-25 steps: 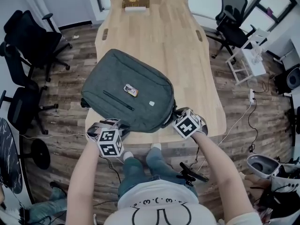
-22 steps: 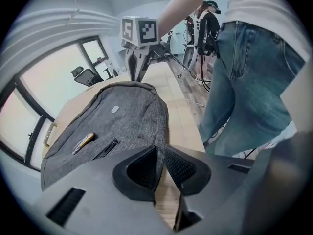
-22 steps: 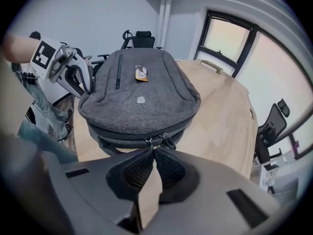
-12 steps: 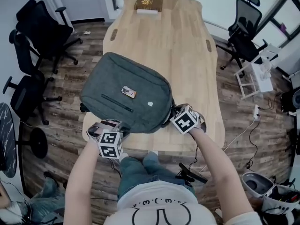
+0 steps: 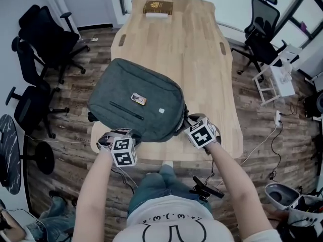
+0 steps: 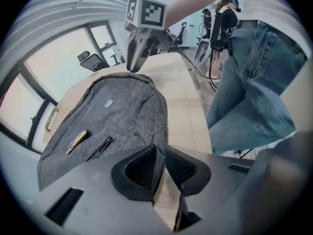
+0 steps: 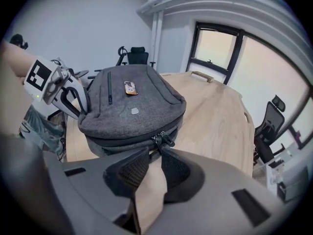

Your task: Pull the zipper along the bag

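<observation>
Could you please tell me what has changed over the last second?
The right gripper has just been opening its jaws. Nothing is between its pads, and the zipper pulls sit just beyond the tips. The left gripper stays clamped on the grey backpack, which lies on the wooden table as before.

The person wears a white T-shirt (image 5: 171, 226) printed with a black line drawing, and blue jeans (image 5: 151, 183). The left tongs (image 6: 160, 168) and right tongs (image 7: 155, 166) are grey with black ribbed pads (image 6: 139, 166). Each bears a white cube (image 5: 123, 152) of black square markers. The right tongs' jaws have just been opening, with nothing gripped between them.
</observation>
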The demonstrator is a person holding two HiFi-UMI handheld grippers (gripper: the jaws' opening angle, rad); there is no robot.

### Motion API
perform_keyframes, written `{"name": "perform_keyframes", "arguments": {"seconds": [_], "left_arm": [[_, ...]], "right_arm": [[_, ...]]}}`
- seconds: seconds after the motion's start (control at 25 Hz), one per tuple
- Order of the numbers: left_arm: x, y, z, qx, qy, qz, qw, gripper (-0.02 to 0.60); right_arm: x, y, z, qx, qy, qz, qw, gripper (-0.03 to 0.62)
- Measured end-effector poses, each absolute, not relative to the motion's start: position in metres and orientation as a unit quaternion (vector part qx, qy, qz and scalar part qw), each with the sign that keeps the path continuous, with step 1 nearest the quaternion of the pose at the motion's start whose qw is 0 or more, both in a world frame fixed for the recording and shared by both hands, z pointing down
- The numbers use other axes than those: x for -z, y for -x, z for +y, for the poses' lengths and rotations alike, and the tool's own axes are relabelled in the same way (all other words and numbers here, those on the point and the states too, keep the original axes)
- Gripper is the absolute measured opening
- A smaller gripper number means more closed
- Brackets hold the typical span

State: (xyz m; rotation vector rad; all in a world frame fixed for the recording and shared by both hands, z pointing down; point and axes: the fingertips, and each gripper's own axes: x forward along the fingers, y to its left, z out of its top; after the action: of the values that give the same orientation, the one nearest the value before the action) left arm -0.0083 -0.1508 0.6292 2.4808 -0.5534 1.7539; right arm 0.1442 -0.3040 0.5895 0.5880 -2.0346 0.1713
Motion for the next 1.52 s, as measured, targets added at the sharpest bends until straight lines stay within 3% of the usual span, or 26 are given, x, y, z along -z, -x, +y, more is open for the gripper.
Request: {"name": "perform_keyframes", "arguments": {"seconds": [0.16,0.32,0.4,0.6,0.76,1.24,1.52], "left_arm": [[-0.629,0.008,-0.155,-0.558,-0.803,-0.209,0.033,0.066],[-0.624,0.006,-0.157,-0.556,-0.794,-0.245,-0.014,0.069],[-0.611,0.005,-0.156,-0.532,-0.8,-0.279,-0.003,0.074],[-0.529,0.013,-0.16,-0.333,-0.84,-0.42,0.089,0.074],[-0.464,0.04,-0.161,-0.187,-0.828,-0.514,0.122,0.02],[-0.361,0.053,-0.128,-0.067,-0.776,-0.623,0.066,0.015],[-0.32,0.04,-0.119,-0.047,-0.763,-0.645,0.026,0.015]], "right_arm": [[-0.569,-0.142,-0.296,-0.075,-0.284,-0.844,0.45,0.061],[-0.545,-0.14,-0.278,-0.088,-0.321,-0.847,0.414,0.052],[-0.531,-0.139,-0.269,-0.086,-0.336,-0.847,0.402,0.052],[-0.493,-0.14,-0.24,-0.077,-0.375,-0.851,0.359,0.052],[-0.455,-0.139,-0.218,-0.071,-0.407,-0.858,0.306,0.051],[-0.348,-0.158,-0.171,-0.055,-0.469,-0.869,0.146,0.051],[-0.303,-0.151,-0.155,-0.001,-0.447,-0.888,0.11,0.051]]}}
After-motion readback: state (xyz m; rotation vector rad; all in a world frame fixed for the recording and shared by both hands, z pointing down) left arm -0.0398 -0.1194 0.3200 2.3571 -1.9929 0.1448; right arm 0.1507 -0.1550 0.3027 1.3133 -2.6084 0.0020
